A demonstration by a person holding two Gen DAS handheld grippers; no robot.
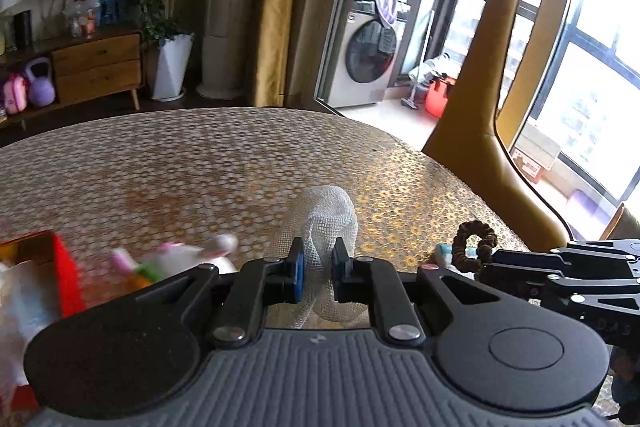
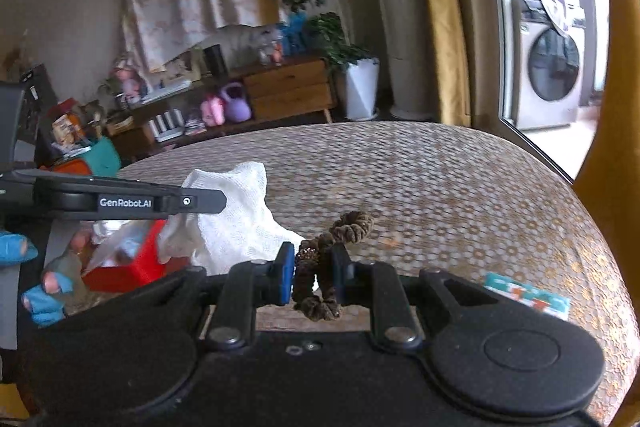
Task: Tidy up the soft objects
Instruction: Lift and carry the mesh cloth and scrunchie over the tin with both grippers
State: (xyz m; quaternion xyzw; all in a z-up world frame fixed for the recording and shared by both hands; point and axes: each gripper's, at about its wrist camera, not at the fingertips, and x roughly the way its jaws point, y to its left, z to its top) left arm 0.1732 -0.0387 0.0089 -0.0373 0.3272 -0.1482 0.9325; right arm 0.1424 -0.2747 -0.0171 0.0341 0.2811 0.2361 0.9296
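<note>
The left hand-held gripper (image 1: pixel 318 269) grips a white mesh cloth (image 1: pixel 324 223) above the counter (image 1: pixel 200 167); the red open box (image 1: pixel 60 267) lies to its left, nearer than to the right hand-held gripper (image 2: pixel 313 273), which clamps a brown velvet scrunchie (image 2: pixel 352 223).

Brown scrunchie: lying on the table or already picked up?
Picked up: the brown scrunchie is pinched between the right hand-held gripper pads, dangling above the table.

Two close wrist views along fingers, angled down over one shared patterned table (image 1: pixel 200 163).
</note>
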